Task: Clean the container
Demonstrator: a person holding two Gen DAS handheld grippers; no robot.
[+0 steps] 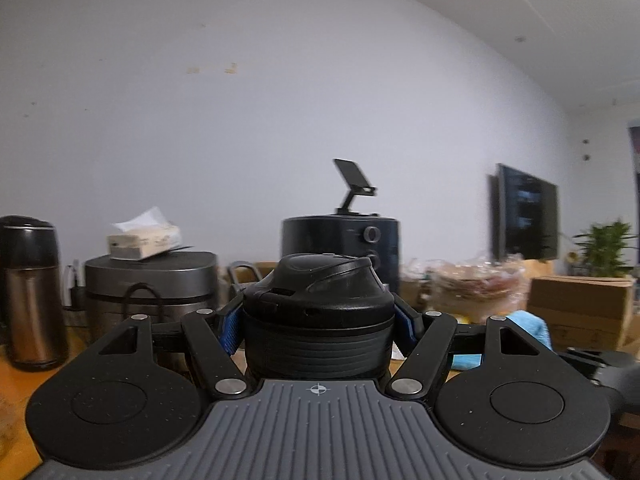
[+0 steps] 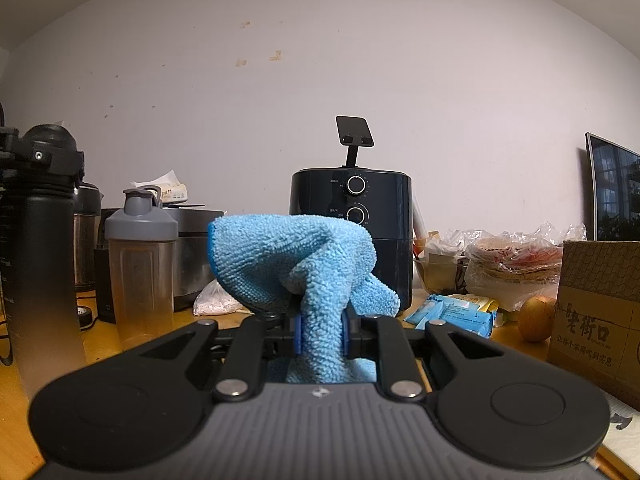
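A black sports bottle (image 1: pixel 320 292) with a flip lid sits between the blue pads (image 1: pixel 229 330) of my left gripper (image 1: pixel 318 322), which is shut on its ribbed neck just under the lid. In the right wrist view the same bottle (image 2: pixel 36 248) stands tall at the far left, its body fading from black to clear at the bottom. My right gripper (image 2: pixel 322 332) is shut on a light blue microfibre cloth (image 2: pixel 280 256), which bunches up above the fingers. A bit of that cloth (image 1: pixel 528 324) shows at the right of the left wrist view.
On the wooden table stand a grey-lidded shaker bottle (image 2: pixel 140 264), a rice cooker (image 1: pixel 152 280) with a tissue box (image 1: pixel 142 240) on it, a thermos (image 1: pixel 30 292), a black air fryer (image 2: pixel 352 232), plastic bags (image 2: pixel 516 256), a fruit (image 2: pixel 536 320) and a cardboard box (image 2: pixel 596 312).
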